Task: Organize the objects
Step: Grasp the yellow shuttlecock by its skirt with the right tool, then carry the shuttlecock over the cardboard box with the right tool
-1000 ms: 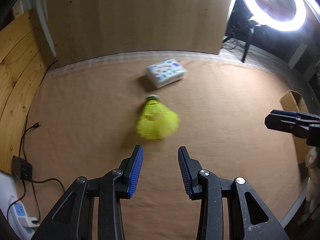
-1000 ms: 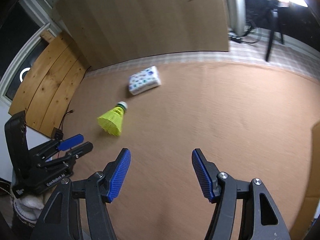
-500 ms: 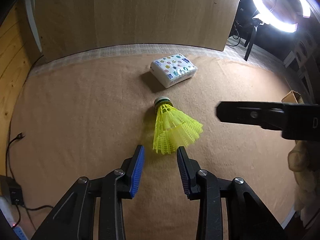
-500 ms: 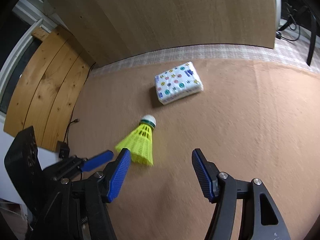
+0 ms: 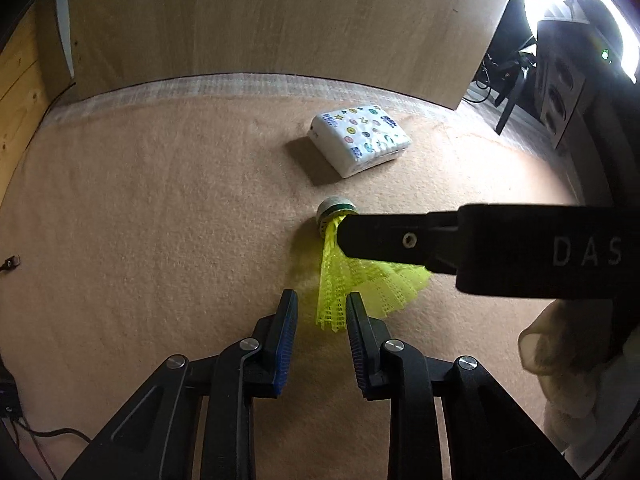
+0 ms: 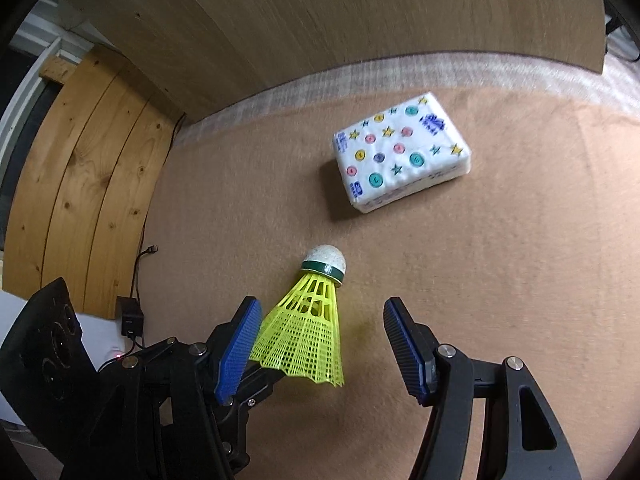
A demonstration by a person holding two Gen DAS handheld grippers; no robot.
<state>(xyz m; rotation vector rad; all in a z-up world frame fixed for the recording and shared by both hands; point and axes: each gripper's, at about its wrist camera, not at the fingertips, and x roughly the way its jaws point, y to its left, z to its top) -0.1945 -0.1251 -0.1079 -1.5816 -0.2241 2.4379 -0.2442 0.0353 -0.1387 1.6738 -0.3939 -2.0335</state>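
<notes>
A yellow plastic shuttlecock (image 5: 360, 280) lies on its side on the tan mat (image 5: 160, 220), its cork toward the back. My left gripper (image 5: 321, 302) sits at the skirt's rim. Its jaws are closing with the rim's near corner between them, and the pads do not press on it. My right gripper (image 6: 323, 304) stands open astride the shuttlecock (image 6: 308, 332), its left pad close beside the skirt. In the left wrist view one of its black fingers (image 5: 400, 240) crosses over the skirt. A white tissue pack (image 6: 400, 152) with coloured dots lies further back.
An upright wooden board (image 5: 280, 20) closes off the back of the mat. Wooden planks (image 6: 80, 180), a cable and a black adapter (image 6: 130, 316) lie left of the mat. A bright ring light (image 5: 580, 0) stands at the far right. A gloved hand (image 5: 560, 360) holds the right gripper.
Both grippers have come down and closer to the shuttlecock. The left jaws have narrowed around the skirt's rim. The right gripper has swung in over the shuttlecock, jaws unchanged.
</notes>
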